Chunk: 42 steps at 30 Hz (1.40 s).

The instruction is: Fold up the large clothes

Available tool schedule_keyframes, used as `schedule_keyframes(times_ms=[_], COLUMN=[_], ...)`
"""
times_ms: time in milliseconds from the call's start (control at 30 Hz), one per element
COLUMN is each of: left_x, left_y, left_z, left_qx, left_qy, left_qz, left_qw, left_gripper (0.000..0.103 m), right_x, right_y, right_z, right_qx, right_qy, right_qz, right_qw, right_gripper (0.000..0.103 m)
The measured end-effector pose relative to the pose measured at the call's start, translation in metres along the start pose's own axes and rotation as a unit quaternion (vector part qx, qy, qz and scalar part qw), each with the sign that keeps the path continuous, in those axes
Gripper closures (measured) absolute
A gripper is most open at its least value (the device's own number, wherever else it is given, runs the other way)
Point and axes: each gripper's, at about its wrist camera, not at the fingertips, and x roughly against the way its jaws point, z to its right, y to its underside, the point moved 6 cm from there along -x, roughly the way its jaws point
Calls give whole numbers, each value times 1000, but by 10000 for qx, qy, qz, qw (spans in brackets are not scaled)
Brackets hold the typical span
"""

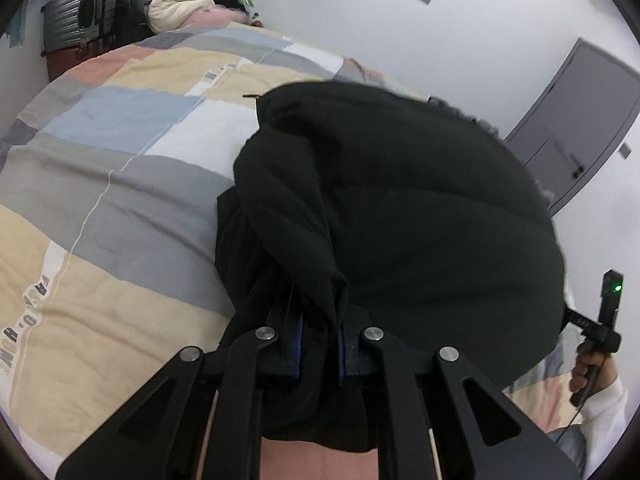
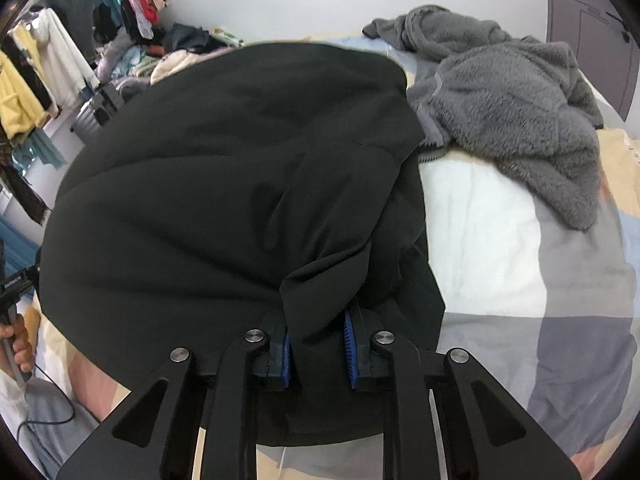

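A large black garment lies bunched on the bed and fills the middle of both views. My left gripper is shut on a gathered fold at the garment's near left edge, cloth pinched between its blue pads. My right gripper is shut on a fold at the garment's near right edge, the cloth draped over its blue pads. The right gripper's handle and the hand holding it show at the right edge of the left wrist view.
The bed has a patchwork duvet in beige, grey, blue and pink. A grey fleece garment lies crumpled at the far right of the bed. A suitcase, piled clothes and a hanging rack stand beyond the bed. A grey door is at the right.
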Motion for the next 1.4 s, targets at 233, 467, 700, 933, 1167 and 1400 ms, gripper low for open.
schedule_keyframes(times_ms=[233,467,700,933,1167,1400], left_x=[11,44,102,186,273,314], left_y=[-3,-10,-30,-57,-59,-35], left_z=[3,-3,35,96,140,175], left_qx=[-64,115,-179,-562,-919,-1441], left_qy=[-177,-571,-533,-338,-8,-173], left_qz=[219,355,741,1430,2287,2664], left_qw=[9996,9977,9957,9876,9691,9529], left_gripper=[83,26,19,1,0,0], right_x=[19,69,152,246,326,360], right_y=[0,-4,-34,-64,-59,-26], right_z=[-1,-4,-33,-87,-142,-182], right_qx=[-145,-529,-350,160,611,931], right_qy=[186,-20,164,-27,-179,-332], right_qz=[266,867,1684,2535,3313,3573], right_qw=[9994,9948,9850,9672,9414,9288], right_gripper=[73,33,17,8,0,0])
